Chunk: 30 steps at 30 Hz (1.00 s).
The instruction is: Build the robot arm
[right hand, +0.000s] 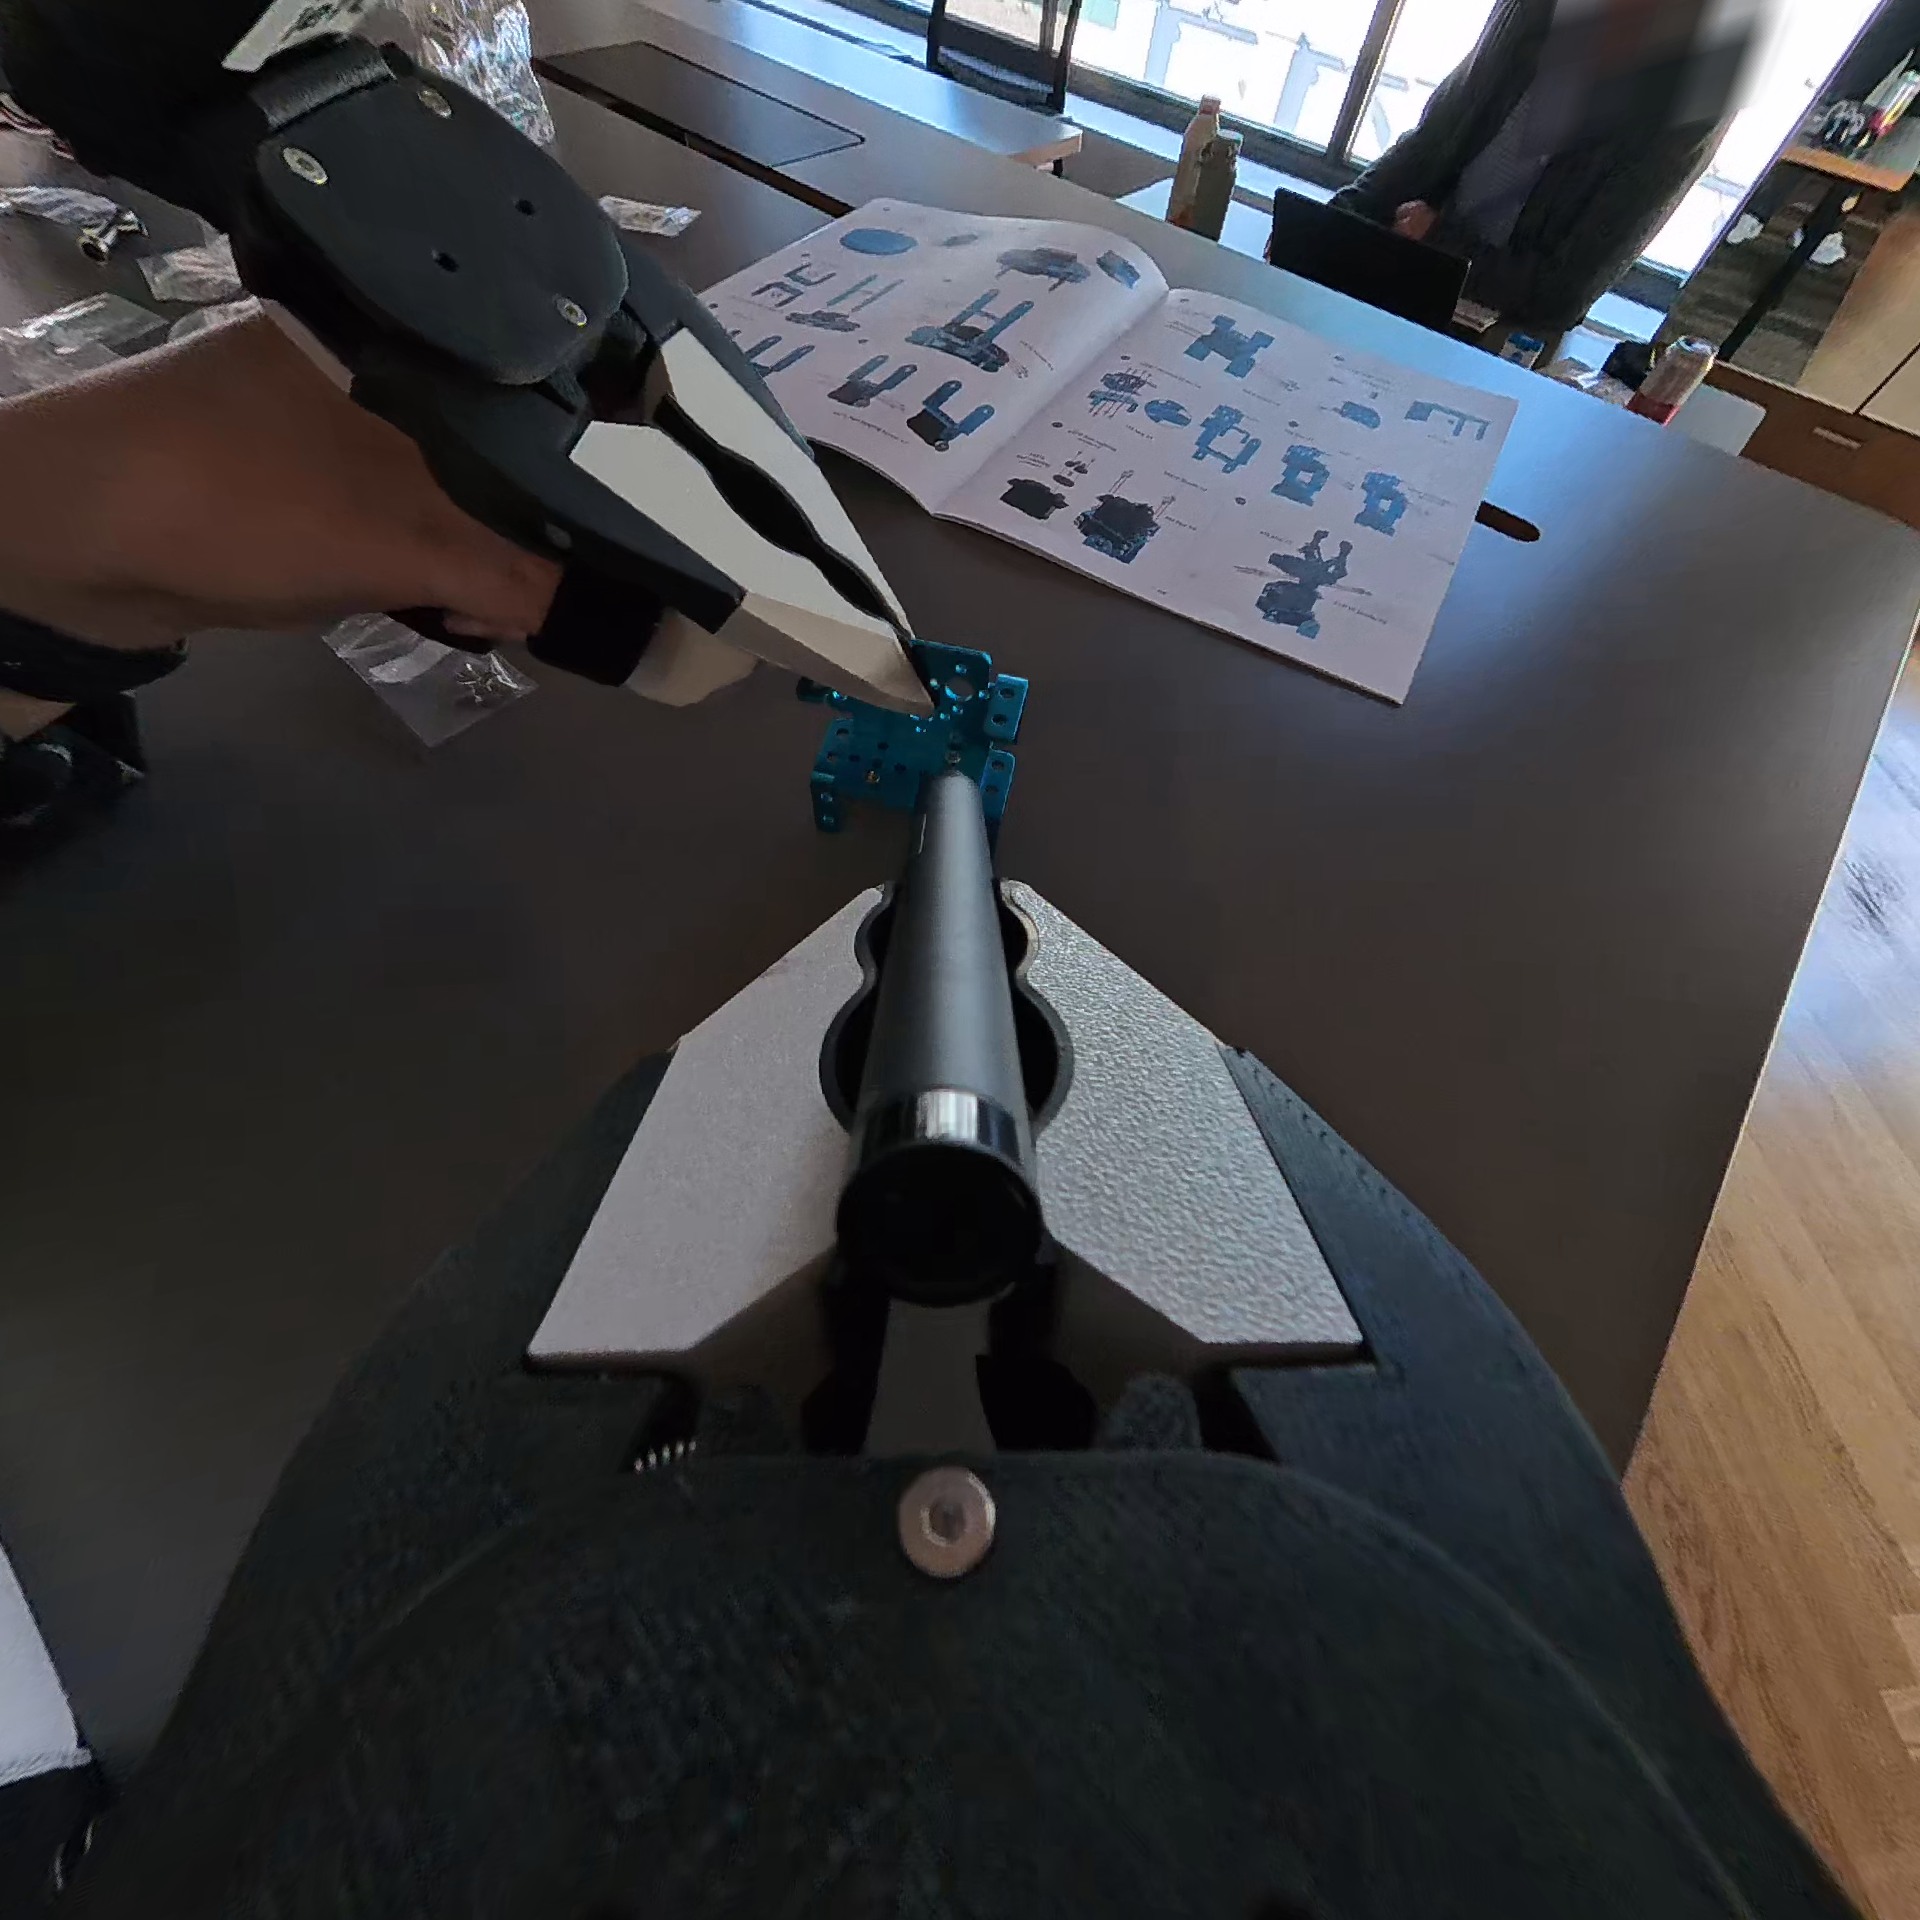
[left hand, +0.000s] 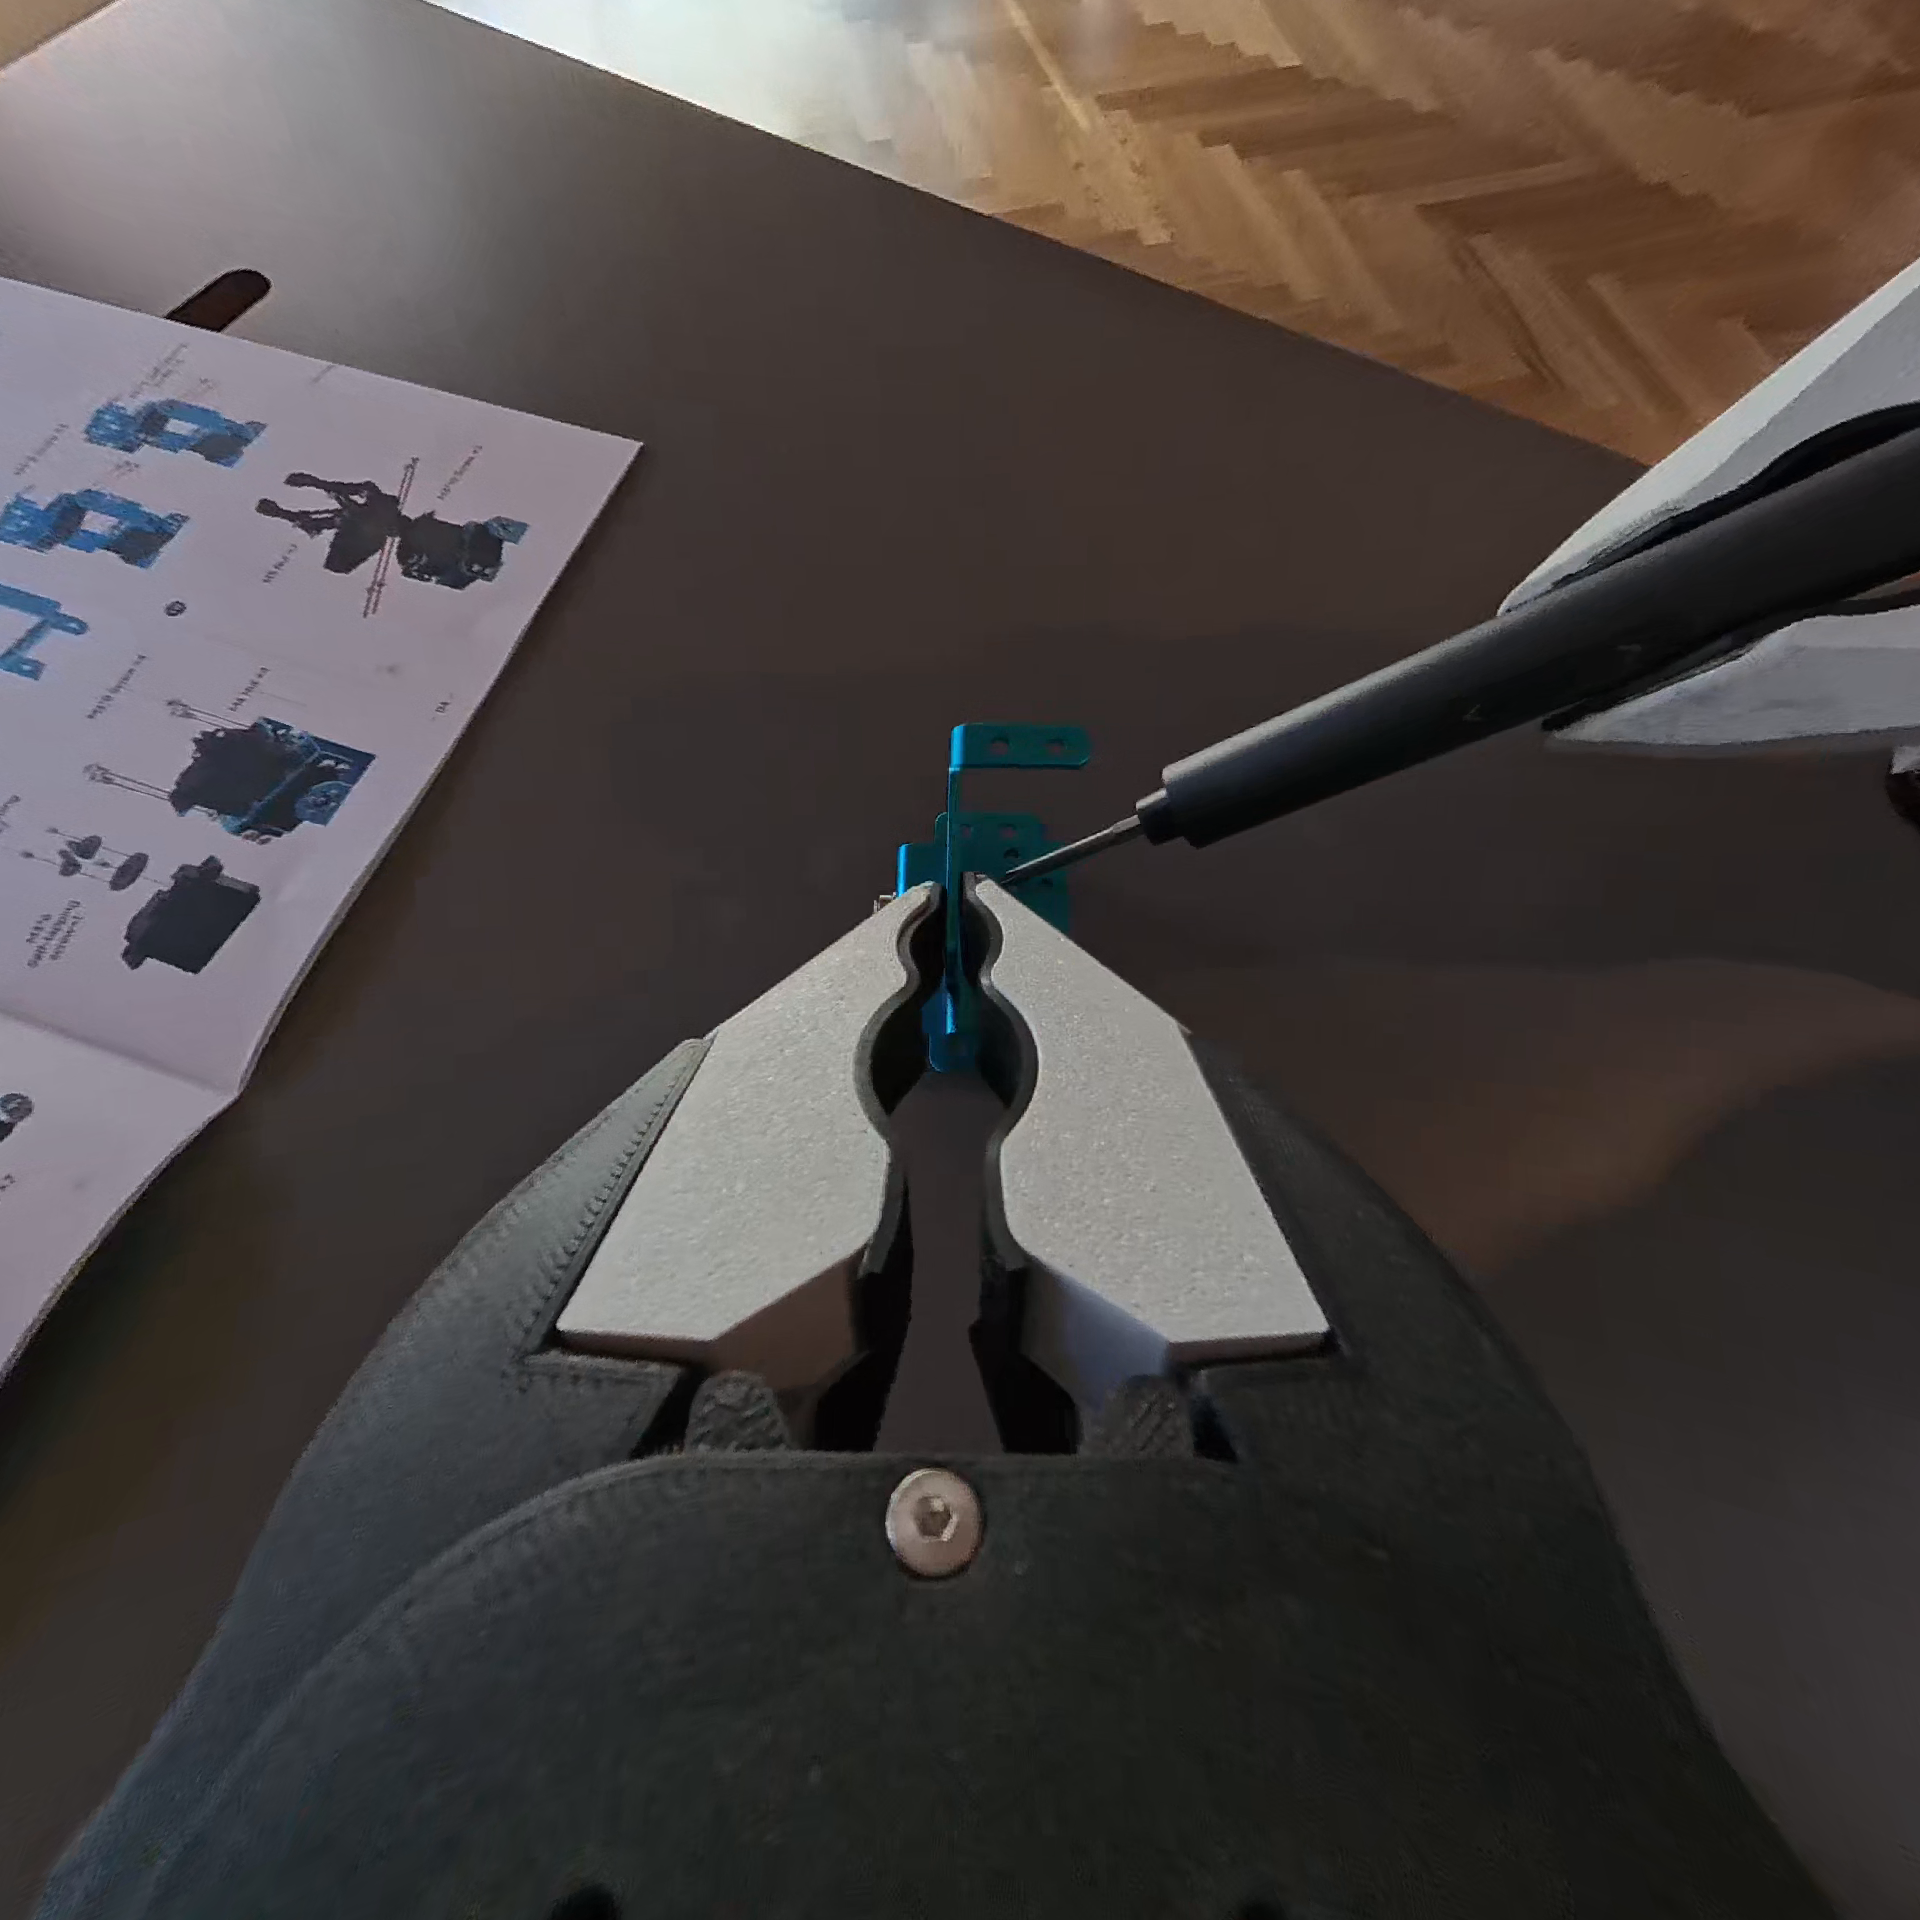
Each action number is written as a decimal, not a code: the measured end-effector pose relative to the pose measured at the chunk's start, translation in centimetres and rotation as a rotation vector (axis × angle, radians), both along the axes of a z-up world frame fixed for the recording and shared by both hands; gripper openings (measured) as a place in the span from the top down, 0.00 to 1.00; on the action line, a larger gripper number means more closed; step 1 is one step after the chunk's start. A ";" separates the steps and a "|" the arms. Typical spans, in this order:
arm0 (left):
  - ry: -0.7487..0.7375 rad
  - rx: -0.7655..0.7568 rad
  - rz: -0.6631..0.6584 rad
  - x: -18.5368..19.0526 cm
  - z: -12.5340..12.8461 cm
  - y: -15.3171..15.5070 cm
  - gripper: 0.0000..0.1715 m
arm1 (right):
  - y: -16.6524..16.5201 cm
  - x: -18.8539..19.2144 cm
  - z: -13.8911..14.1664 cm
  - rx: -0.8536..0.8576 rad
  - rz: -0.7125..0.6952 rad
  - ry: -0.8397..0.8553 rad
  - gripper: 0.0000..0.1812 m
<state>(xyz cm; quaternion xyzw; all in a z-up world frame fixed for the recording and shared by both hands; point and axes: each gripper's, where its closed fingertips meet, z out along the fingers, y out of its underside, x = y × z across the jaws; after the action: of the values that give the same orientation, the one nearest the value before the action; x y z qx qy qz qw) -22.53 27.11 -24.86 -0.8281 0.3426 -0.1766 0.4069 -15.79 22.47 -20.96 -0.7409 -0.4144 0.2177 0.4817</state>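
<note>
My left gripper (left hand: pixel 958 891) is shut on a thin blue metal bracket (left hand: pixel 997 821) that stands upright on the dark table (left hand: pixel 727 520). My right gripper (right hand: pixel 940 904) is shut on a dark grey screwdriver (right hand: pixel 940 997). Its thin tip touches the holed face of the bracket just past my left fingertips. In the left wrist view the screwdriver (left hand: pixel 1455 707) comes in from the right. In the right wrist view the blue bracket assembly (right hand: pixel 920 743) sits on the table, with the left gripper (right hand: pixel 914 665) pinching its top from the upper left.
An open instruction booklet (right hand: pixel 1143 416) lies on the table beyond the bracket; it also shows at the left in the left wrist view (left hand: pixel 208 675). Clear plastic bags of small parts (right hand: pixel 436 665) lie at the left. A person (right hand: pixel 1538 156) stands at the far end. Wooden floor (right hand: pixel 1818 1143) lies past the table's right edge. One gripper's finger ends stand about 10 cm off the other's.
</note>
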 end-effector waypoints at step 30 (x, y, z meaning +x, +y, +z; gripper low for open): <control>-0.374 -0.041 0.721 -12.0 3.2 -18.2 0.81 | -8.6 -8.6 0.1 0.824 0.635 -0.360 0.91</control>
<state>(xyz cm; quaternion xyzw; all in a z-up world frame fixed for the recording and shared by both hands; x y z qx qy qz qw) -34.50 8.89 -21.66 -0.8568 -0.0530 -0.1770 0.4815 -24.35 13.82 -20.82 -0.3552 -0.7442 0.0421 0.5642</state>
